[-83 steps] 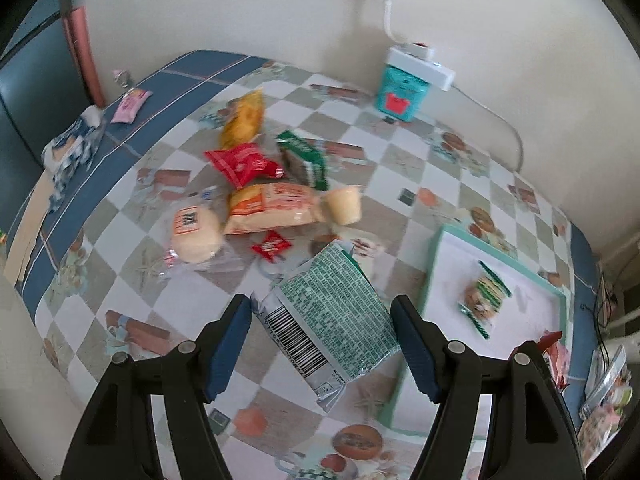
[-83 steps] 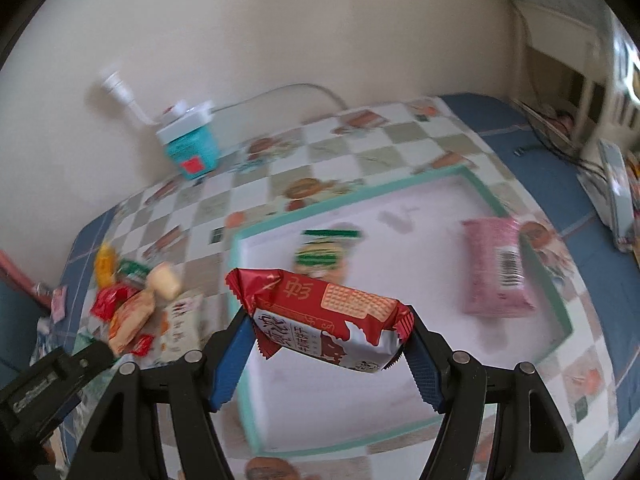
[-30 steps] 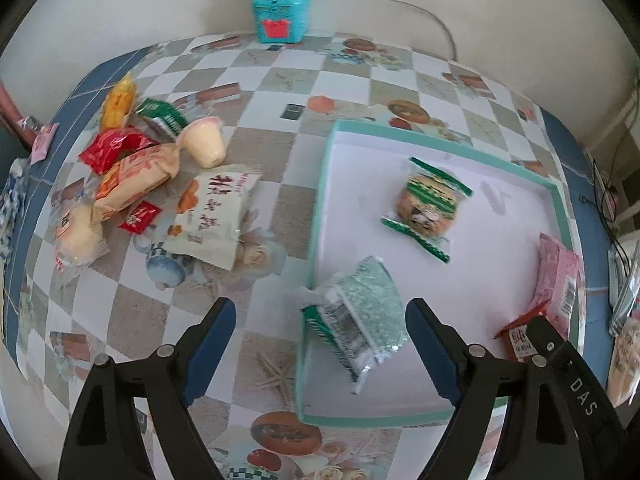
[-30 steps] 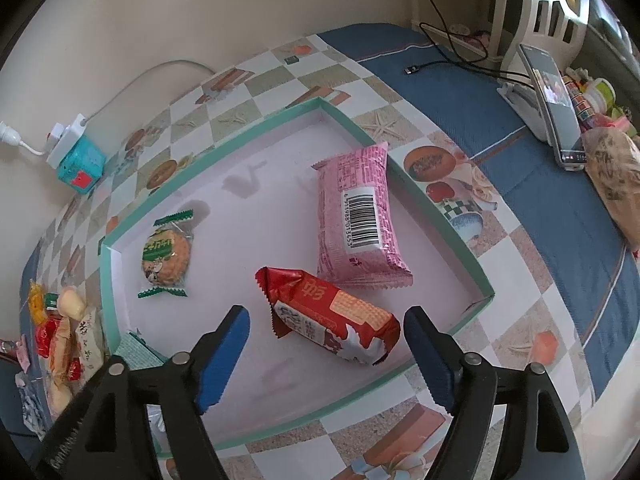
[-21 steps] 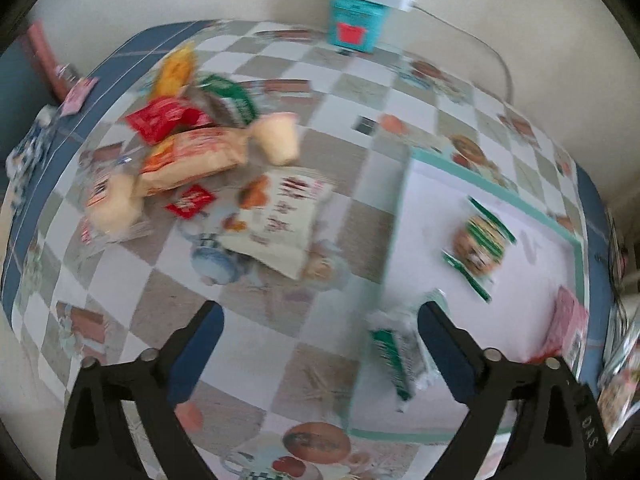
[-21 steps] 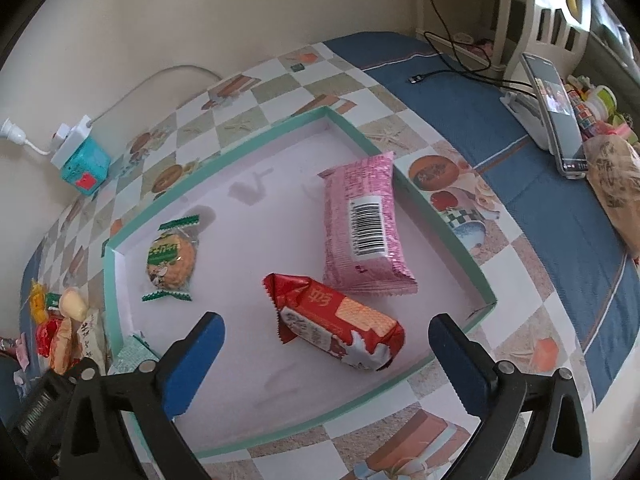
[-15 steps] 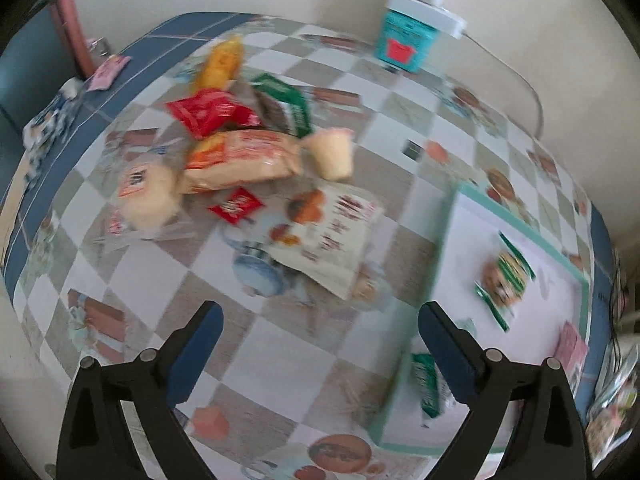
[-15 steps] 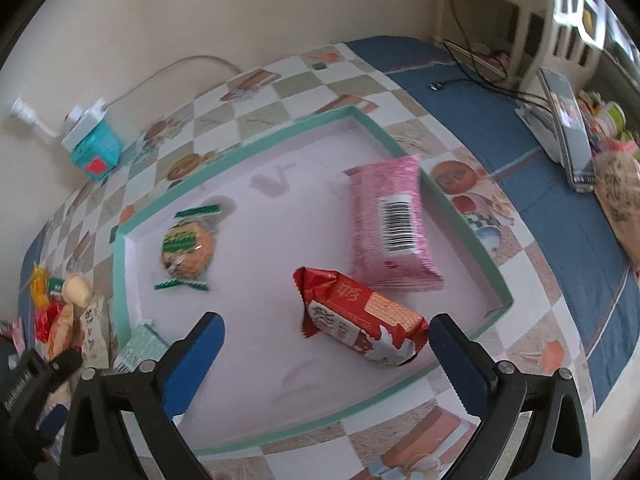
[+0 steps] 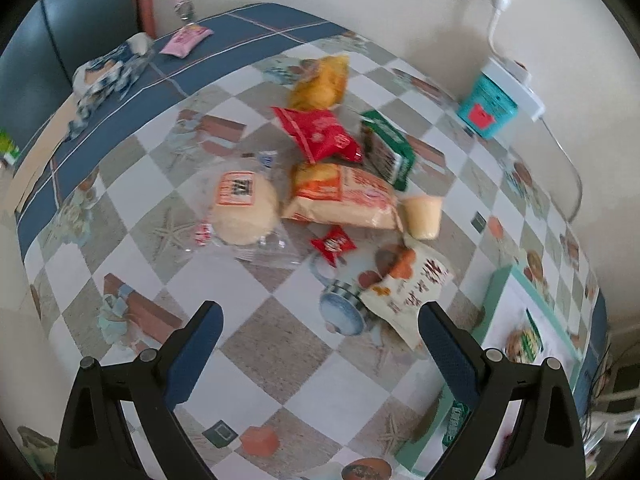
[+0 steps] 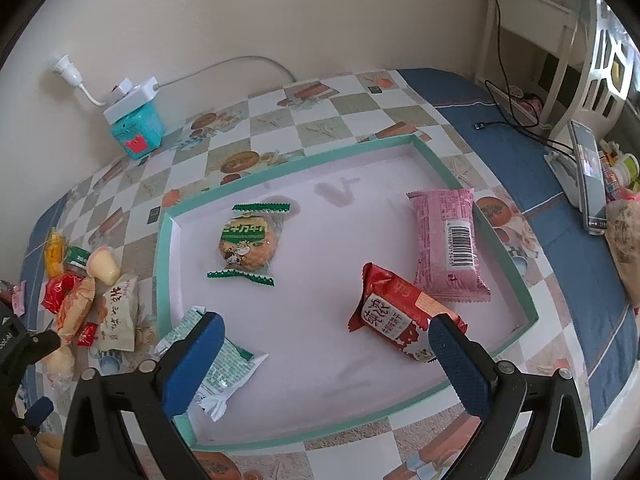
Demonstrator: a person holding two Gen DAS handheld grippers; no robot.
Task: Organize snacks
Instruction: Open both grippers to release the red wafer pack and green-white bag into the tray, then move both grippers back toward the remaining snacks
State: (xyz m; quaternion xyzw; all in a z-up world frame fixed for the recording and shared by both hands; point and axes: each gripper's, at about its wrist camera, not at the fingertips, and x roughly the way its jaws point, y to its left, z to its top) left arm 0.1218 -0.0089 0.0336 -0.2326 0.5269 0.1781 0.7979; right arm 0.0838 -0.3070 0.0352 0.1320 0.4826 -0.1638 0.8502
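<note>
A teal-rimmed tray with a white floor holds a round biscuit in green wrap, a pink packet, a red packet and a green-patterned packet. My right gripper hangs open over the tray's near half, nothing between its fingers. In the left wrist view a heap of snacks lies on the checkered cloth: a white packet, an orange bag, a round bun, red packets, a jelly cup. My left gripper is open and empty above bare cloth just before the heap.
A teal box with a white power strip sits by the wall. A phone on a stand, cables and a white chair are at the right edge. A pink sachet and a patterned cloth lie at the table's far left.
Both grippers let go of their packets, which now lie in the tray, and opened wider. The left gripper swung left from the tray to the snack heap. The right drifted slightly over the tray.
</note>
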